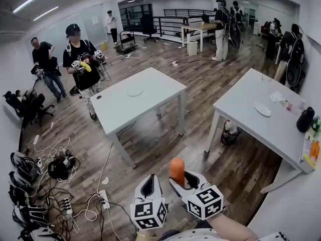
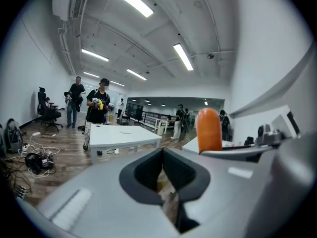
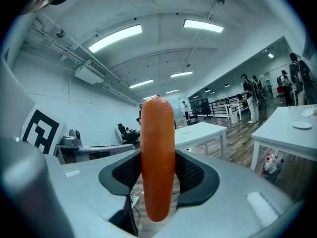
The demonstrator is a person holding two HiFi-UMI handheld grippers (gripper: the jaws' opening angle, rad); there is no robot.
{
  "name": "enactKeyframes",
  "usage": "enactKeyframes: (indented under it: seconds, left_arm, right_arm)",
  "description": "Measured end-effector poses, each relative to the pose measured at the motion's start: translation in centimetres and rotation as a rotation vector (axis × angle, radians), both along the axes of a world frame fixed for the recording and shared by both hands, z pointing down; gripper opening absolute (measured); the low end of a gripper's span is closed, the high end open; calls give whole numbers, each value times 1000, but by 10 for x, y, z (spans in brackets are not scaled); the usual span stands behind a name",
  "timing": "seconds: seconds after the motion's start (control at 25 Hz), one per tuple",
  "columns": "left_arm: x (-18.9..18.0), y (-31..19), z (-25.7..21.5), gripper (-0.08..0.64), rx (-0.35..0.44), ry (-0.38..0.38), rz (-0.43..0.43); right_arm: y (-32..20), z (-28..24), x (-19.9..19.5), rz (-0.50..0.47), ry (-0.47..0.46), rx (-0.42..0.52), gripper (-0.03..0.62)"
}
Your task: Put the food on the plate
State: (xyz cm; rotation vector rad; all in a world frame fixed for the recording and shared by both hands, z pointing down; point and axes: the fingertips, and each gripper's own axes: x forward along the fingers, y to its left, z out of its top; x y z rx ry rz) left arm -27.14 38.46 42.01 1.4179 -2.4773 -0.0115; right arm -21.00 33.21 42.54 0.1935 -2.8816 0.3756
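Note:
An orange sausage (image 1: 176, 170) stands upright between the pads of my right gripper (image 1: 178, 178), which is shut on it near the bottom of the head view. In the right gripper view the sausage (image 3: 157, 152) fills the middle of the right gripper (image 3: 157, 177), its top sticking well above the pads. My left gripper (image 1: 149, 184) hangs just left of it, shut with nothing in it; in its own view the left gripper (image 2: 166, 177) shows bare pads and the sausage (image 2: 208, 130) to its right. A white plate (image 1: 134, 91) lies on the middle table (image 1: 150, 104). A second plate (image 1: 262, 109) lies on the right table (image 1: 246, 99).
Both tables stand ahead across a wooden floor. Cables, power strips and bags (image 1: 60, 167) lie on the floor at the left. A person (image 1: 80, 67) with grippers stands behind the middle table; others stand further back. Bottles and small items (image 1: 306, 119) sit at the right table's far end.

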Motion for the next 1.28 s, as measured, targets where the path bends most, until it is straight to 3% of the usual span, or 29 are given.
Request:
enactKeyframes:
  seconds: [0.64,1.28]
  left_arm:
    - [98,-313,3,8,49,18,202]
    - [204,-514,28,8,19,38,559]
  right_arm:
    - [-287,0,102,161,20,50,212]
    - [-466,28,215,522,53,2,212]
